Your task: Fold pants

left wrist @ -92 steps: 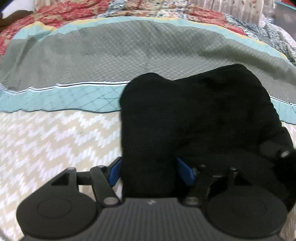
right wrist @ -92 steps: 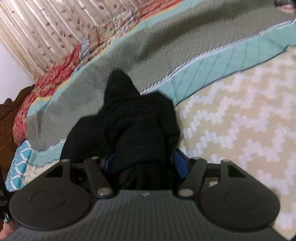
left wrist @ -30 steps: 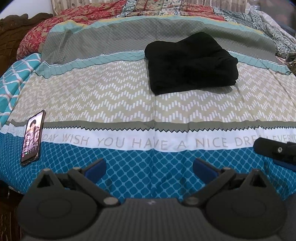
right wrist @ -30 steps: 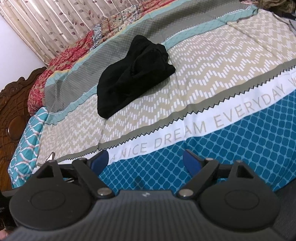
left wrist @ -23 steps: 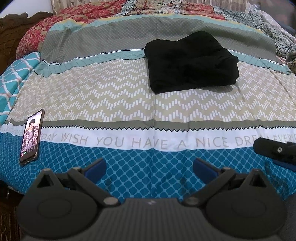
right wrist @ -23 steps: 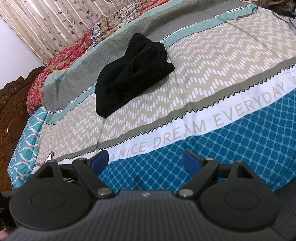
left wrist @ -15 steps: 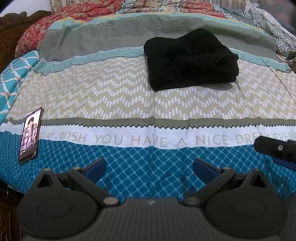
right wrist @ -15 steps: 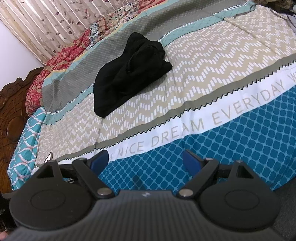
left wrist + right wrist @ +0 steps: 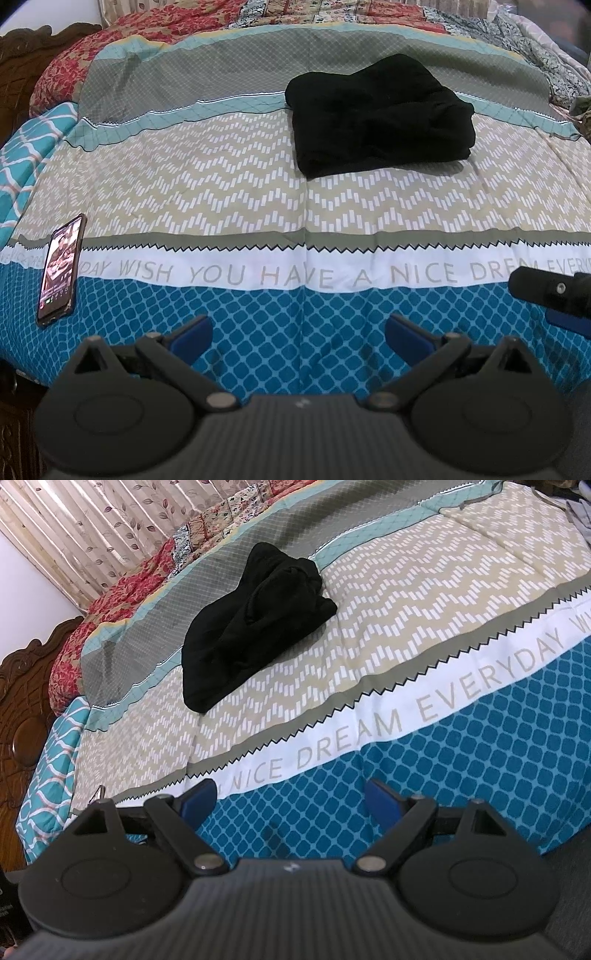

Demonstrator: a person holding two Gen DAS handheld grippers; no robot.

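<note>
Black pants sit as a folded bundle on the far half of the bed, well apart from left gripper and right gripper, both jaws spread and empty; soft, light, floppy fabric, best pinched at a folded edge.

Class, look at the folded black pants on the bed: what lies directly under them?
The folded black pants rest on the patterned quilt, straddling its grey diamond band, thin teal stripe and beige zigzag band. The quilt beneath the bundle is covered, so anything else under it cannot be seen.
</note>
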